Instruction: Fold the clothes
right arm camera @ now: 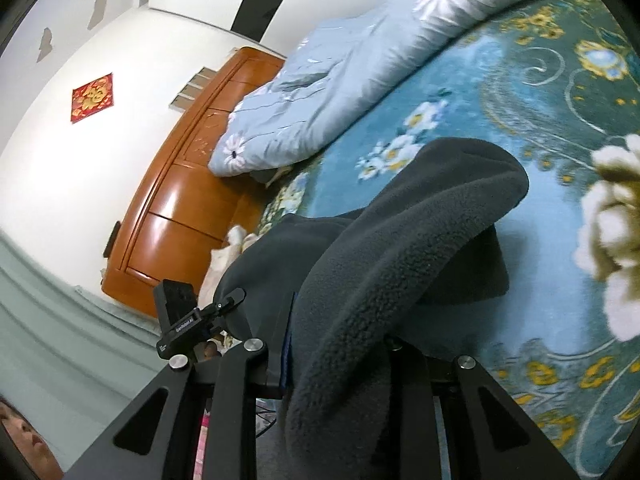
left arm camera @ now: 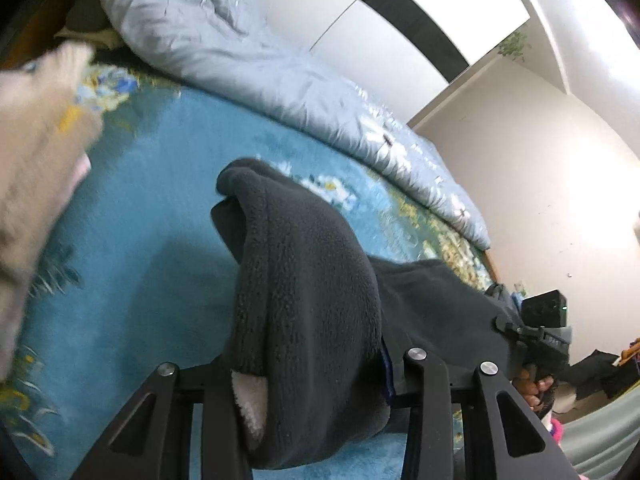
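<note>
A dark grey fleece garment [left arm camera: 312, 288] hangs lifted above a bed, stretched between two black two-finger grippers and sagging in thick folds over the teal floral blanket [left arm camera: 132, 208] that covers the mattress. In the left wrist view the left gripper [left arm camera: 316, 392] pinches a bunched edge of the fleece between its fingers, a patch of pale lining [left arm camera: 250, 404] showing at the lower edge of the fold and a strip of blue trim beside it. The cloth runs off to the right of that view toward the right gripper [left arm camera: 532, 332], seen there from the side with a hand [left arm camera: 536, 390] wrapped around its grip. In the right wrist view the same fleece [right arm camera: 400, 272] drapes in a broad curl over the right gripper's linkage, its fingers closed on the fabric, which hides the pads themselves. Beyond it the left gripper [right arm camera: 208, 314] grips the far end of the garment. A pale blue quilt [right arm camera: 340, 68] printed with white daisies lies rumpled along the far side of the bed, against a polished orange-brown wooden headboard [right arm camera: 176, 208]. A blurred cream fluffy cloth [left arm camera: 36, 152] sits at the left edge of the left wrist view. A red and gold square decoration [right arm camera: 91, 98] hangs on the white wall.
</note>
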`<state>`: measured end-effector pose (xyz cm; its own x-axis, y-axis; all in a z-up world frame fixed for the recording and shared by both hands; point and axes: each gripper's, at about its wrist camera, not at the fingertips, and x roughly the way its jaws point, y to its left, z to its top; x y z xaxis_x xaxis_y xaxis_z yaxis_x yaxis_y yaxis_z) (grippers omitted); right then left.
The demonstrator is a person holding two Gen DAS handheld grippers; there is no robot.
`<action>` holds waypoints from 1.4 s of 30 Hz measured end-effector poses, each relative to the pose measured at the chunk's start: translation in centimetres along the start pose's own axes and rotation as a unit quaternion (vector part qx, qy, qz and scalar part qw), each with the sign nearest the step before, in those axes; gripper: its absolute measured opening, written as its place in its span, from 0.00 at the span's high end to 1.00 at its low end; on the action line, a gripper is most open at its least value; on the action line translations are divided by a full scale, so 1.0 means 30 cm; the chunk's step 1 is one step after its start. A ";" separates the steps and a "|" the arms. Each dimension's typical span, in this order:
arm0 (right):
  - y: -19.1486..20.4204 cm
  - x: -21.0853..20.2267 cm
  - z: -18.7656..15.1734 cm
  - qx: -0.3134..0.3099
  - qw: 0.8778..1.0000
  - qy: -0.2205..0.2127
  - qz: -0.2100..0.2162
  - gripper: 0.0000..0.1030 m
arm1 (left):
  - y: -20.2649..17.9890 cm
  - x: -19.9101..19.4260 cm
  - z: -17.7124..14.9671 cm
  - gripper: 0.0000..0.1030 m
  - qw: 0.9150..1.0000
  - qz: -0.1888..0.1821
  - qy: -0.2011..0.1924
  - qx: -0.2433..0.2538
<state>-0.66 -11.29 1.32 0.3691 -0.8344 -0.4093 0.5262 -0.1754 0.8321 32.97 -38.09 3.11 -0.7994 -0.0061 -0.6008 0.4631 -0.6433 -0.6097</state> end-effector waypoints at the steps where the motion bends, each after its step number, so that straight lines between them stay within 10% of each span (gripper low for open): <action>1: 0.026 0.011 0.005 -0.006 1.000 -0.001 0.008 0.76 | -0.005 -0.035 0.023 0.61 1.000 -0.001 -0.008 0.004; 10: 0.410 0.209 0.132 -0.090 0.993 0.000 0.075 0.76 | 0.027 -0.470 0.292 0.61 0.993 0.018 -0.111 0.048; 20: 0.897 0.813 0.257 -0.171 0.969 0.062 0.169 0.76 | 0.462 -1.002 0.505 0.61 0.974 0.105 -0.199 -0.009; 28: 0.778 1.285 -0.036 -0.150 0.962 0.158 0.165 0.76 | 1.081 -0.965 0.370 0.60 0.955 0.201 -0.138 -0.166; 30: 0.690 1.334 -0.091 -0.123 0.963 0.176 0.160 0.76 | 1.155 -0.967 0.313 0.56 0.957 0.144 -0.165 -0.188; 42: 0.639 1.338 -0.098 -0.108 0.969 0.187 0.119 0.64 | 1.145 -0.956 0.304 0.28 0.952 0.177 -0.147 -0.201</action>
<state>26.50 -46.60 -0.26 0.7311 -0.5823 -0.3556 0.5245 0.1463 0.8388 68.31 -66.99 4.10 -0.6110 -0.4207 -0.6706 0.7854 -0.2159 -0.5802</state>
